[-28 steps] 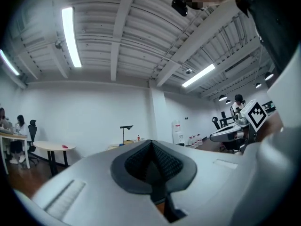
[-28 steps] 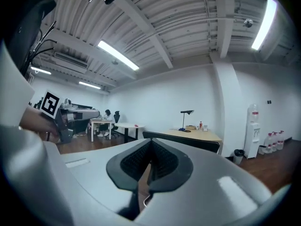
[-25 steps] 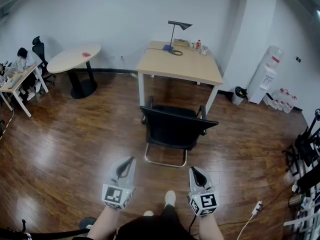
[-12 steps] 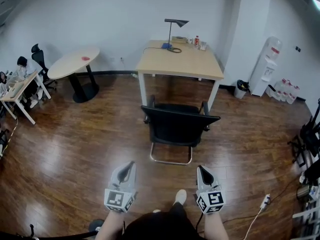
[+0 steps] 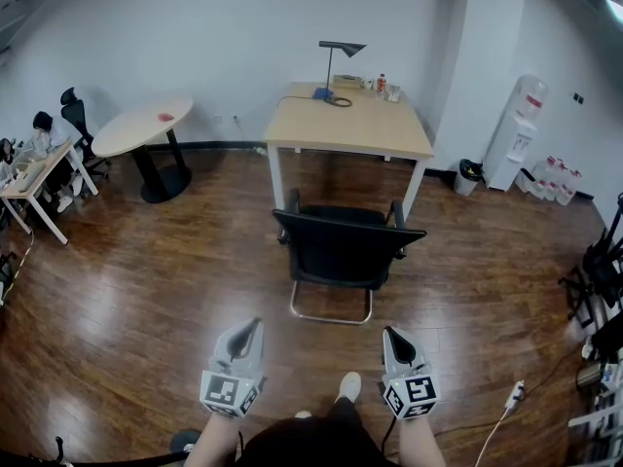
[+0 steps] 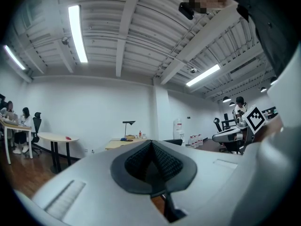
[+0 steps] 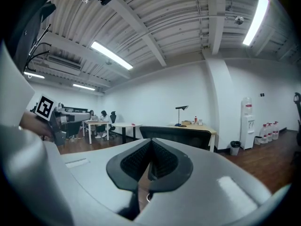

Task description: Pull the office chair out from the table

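Note:
A black office chair (image 5: 343, 252) on a chrome sled base stands on the wood floor, just in front of the light wooden table (image 5: 348, 125), its backrest toward me. My left gripper (image 5: 255, 326) and right gripper (image 5: 390, 333) hover side by side short of the chair, both shut and holding nothing. In the right gripper view the chair's backrest (image 7: 181, 136) shows just past the closed jaws. The left gripper view catches only a sliver of the chair (image 6: 173, 141) and the table (image 6: 121, 143) beyond its closed jaws.
A black desk lamp (image 5: 337, 67) and small bottles (image 5: 382, 83) sit on the table's far end. A round white table (image 5: 144, 123) stands to the left, with a desk and seated people (image 5: 39, 139) beyond. A water dispenser (image 5: 516, 132), bin (image 5: 468, 180) and jugs (image 5: 552, 180) line the right wall.
The view shifted slightly and the chair now sits a bit farther from me in the picture. Both grippers dropped a little lower in frame; jaws stayed shut.

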